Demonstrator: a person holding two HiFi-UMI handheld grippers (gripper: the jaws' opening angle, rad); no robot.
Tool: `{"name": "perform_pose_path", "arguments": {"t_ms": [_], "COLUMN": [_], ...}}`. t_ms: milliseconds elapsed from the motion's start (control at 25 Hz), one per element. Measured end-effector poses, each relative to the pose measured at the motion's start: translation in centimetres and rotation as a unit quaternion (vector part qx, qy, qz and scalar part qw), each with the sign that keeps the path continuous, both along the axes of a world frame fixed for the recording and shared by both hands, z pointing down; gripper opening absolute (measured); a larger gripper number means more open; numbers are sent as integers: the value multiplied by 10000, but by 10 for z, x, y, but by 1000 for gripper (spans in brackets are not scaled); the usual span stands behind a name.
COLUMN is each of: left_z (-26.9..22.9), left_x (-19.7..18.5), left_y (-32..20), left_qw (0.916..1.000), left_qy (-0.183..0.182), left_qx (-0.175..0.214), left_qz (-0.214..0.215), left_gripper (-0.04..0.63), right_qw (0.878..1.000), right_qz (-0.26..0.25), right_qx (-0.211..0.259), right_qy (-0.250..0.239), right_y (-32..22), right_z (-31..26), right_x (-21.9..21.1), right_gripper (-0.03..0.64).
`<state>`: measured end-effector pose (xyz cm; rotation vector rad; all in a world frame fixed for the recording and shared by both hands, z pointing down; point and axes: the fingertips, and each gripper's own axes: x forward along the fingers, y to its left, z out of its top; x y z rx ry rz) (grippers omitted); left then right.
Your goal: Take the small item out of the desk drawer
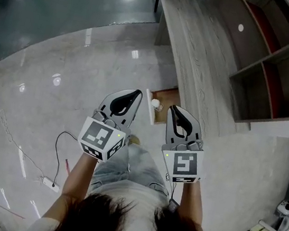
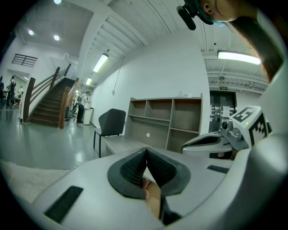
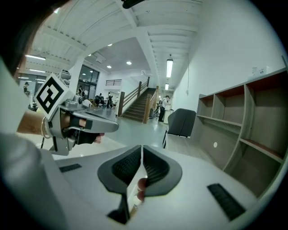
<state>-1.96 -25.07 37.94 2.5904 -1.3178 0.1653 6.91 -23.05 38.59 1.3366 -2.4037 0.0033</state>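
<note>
We hold both grippers side by side over the floor, just short of the table [image 1: 196, 50]. The left gripper [image 1: 135, 96] has its jaws pressed together on nothing, and so does the right gripper [image 1: 174, 111] (in each gripper view the pads meet at the tips). Beyond them the drawer [image 1: 171, 95] stands open, and the small white item [image 1: 156, 104] lies inside, near its front panel.

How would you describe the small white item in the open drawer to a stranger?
Find the long grey wood-grain desk; one brown-bottomed drawer stands pulled out of its edge. The small round white item lies just inside the drawer's white front panel. It is the only thing visible there, pale against brown.
</note>
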Motion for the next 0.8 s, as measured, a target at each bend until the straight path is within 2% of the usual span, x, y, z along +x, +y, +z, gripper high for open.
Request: {"name": "perform_pose_path", "arguments": {"t_ms": [440, 800], "left_z": [34, 75], "left_x": [-10, -15], "left_y": [-38, -62], "left_qw": [9999, 9993], "left_qy": [-47, -111], "left_qx": [-54, -242], "left_qz": [133, 254], "left_gripper": [17, 17], "right_qw": [9982, 9933], "right_qz": [-272, -543], "right_qx": [-327, -558], "right_qy": [432, 850], "right_y": [-31, -48], "right_z": [47, 92], "right_x": [-13, -26], "right_gripper": [29, 29]}}
